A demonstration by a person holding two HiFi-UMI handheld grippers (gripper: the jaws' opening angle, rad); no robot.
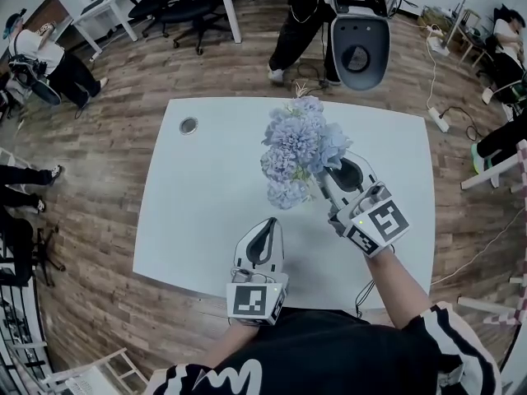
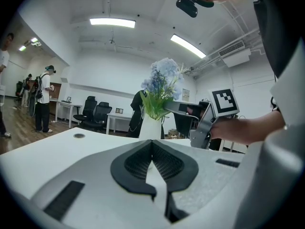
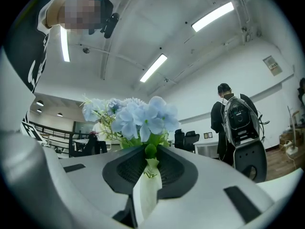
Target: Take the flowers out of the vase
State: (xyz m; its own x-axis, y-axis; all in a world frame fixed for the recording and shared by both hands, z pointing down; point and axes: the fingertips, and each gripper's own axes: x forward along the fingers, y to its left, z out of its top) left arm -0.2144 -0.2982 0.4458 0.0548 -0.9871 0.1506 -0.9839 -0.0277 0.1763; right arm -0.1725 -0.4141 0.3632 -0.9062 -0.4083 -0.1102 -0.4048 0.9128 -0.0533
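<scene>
The right tongs (image 1: 328,174) are closed almost fully on the green stems (image 3: 150,151) of the flowers (image 1: 298,151). In the right gripper view the two black pads (image 3: 125,168) meet on either side of a stem just under the pale blue blooms (image 3: 138,116). The white vase (image 3: 147,191) shows through the narrow gap that stays open below the pinch. The flowers stand in the vase, with the blooms rising above and just beyond the tips of the right tongs.

Seen from the left gripper view, the right tongs (image 2: 169,108) come in roughly level from the right. They reach the greenery just above the mouth of the vase (image 2: 151,127), which stands upright on the tabletop (image 2: 57,147). The flowers (image 2: 162,82) spread above it.

The left tongs (image 1: 268,223) are fully closed with nothing between them. Their pads (image 2: 138,162) touch at the tips (image 2: 152,142). They sit above the tabletop (image 1: 206,212), nearer the person than the vase and to the left of the right tongs, with their tips pointing toward the vase but well short of it.

Farther to the left of the left tongs there is a small round grommet (image 1: 188,125) set in the tabletop. Beyond the flowers, past the far edge of the tabletop, a person with a large backpack (image 3: 240,120) stands.
</scene>
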